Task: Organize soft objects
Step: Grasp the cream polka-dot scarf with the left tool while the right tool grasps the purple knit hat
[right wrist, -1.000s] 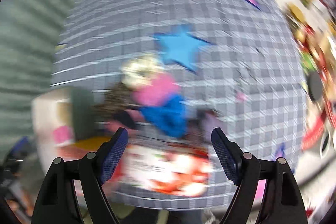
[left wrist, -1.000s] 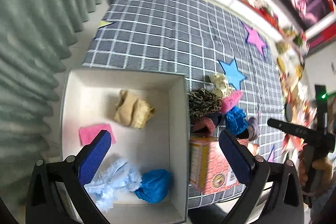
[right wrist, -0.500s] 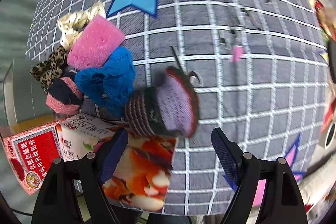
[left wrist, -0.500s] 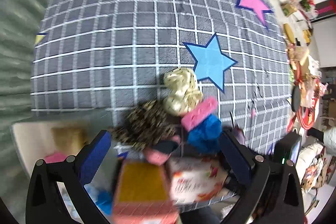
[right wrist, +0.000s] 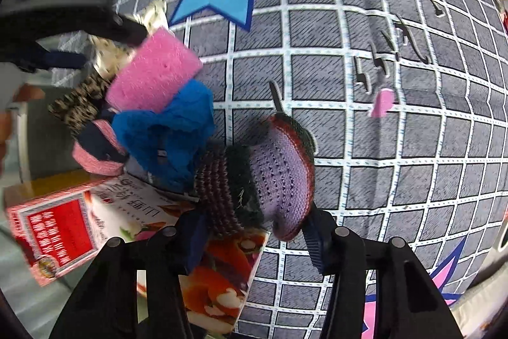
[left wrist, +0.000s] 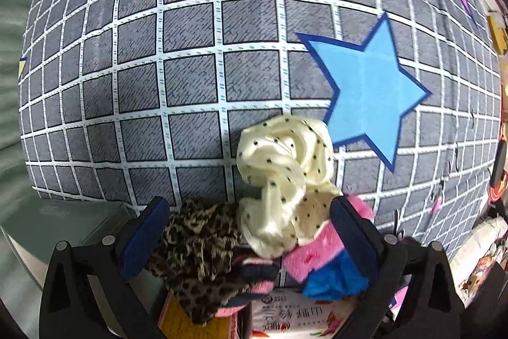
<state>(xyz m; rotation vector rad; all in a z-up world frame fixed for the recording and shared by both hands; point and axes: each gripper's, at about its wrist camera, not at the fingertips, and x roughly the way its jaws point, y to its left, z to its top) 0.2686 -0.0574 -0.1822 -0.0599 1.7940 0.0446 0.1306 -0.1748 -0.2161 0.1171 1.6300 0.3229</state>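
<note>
Left wrist view: the left gripper (left wrist: 247,231) hangs low over a heap of soft things on the grey checked cloth (left wrist: 190,84), its blue-padded fingers (left wrist: 144,239) spread wide with nothing pinched between them. Between and just ahead of the fingers lies a cream dotted scrunchie (left wrist: 282,177), touching a leopard-print scrunchie (left wrist: 197,253) on its left. A pink sponge (left wrist: 314,253) sits against the right finger, with a blue cloth ball (left wrist: 333,281) just under it and a pink-and-navy knitted band (left wrist: 254,272) between the sponge and the leopard piece. A printed carton (left wrist: 298,316) shows at the bottom edge. A light blue star (left wrist: 368,88) on the cloth lies just beyond the cream scrunchie.

Right wrist view: the right gripper (right wrist: 254,231) has its fingers close on either side of a purple striped knitted piece (right wrist: 260,177); whether the pads actually press it cannot be told. The knitted piece rests partly on the carton (right wrist: 104,231) and touches the blue cloth ball (right wrist: 165,132). The pink sponge (right wrist: 155,72) lies on top of the ball. The left gripper (right wrist: 76,34) appears, blurred, at the upper left by the heap
</note>
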